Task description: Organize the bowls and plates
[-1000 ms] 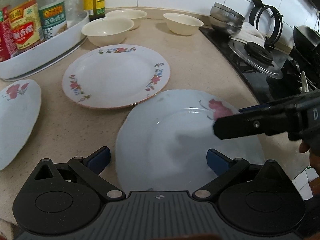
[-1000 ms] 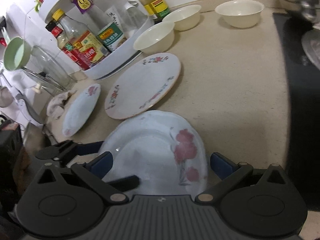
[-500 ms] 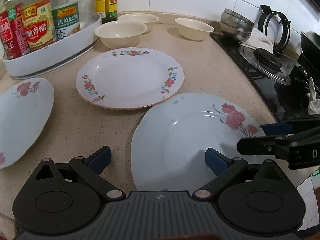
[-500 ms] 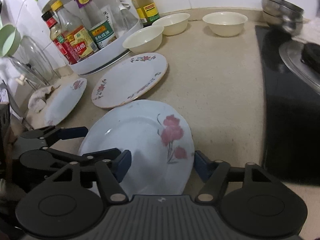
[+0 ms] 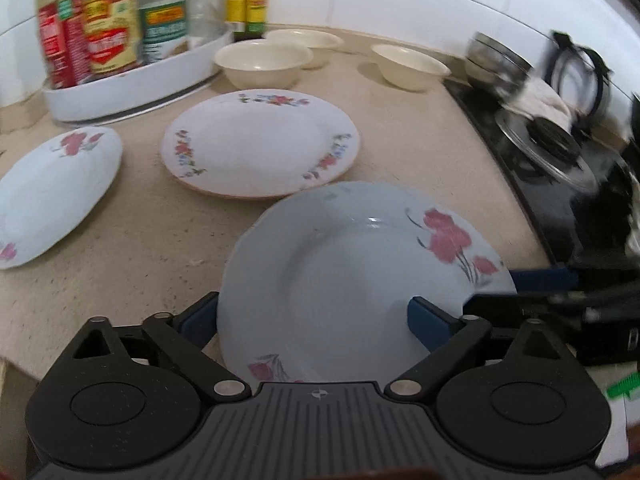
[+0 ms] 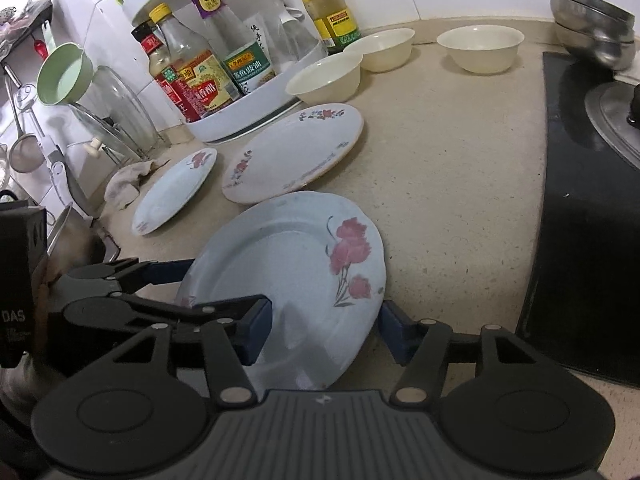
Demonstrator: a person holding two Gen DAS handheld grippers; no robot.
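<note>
A pale blue plate with pink flowers (image 5: 352, 268) (image 6: 296, 264) lies at the counter's front edge. My left gripper (image 5: 312, 316) is open with its jaws on either side of the plate's near rim. My right gripper (image 6: 324, 332) is open and straddles the plate's right rim; it shows at the right of the left wrist view (image 5: 560, 300). A white floral-rimmed plate (image 5: 260, 144) (image 6: 296, 152) lies behind it. Another blue plate (image 5: 52, 192) (image 6: 176, 188) lies to the left. Three cream bowls (image 5: 264, 62) (image 6: 326, 80) stand at the back.
A white turntable rack of sauce bottles (image 6: 224, 80) stands at the back left. A black stove (image 6: 588, 200) with a glass pan lid fills the right side. Steel bowls (image 6: 592, 20) are stacked behind it. A rag (image 6: 128, 184) lies by the left plate.
Both grippers moved in on the front blue plate. The left one slid right so the plate's rim sits between its jaws. The right one's jaws narrowed around the rim.
</note>
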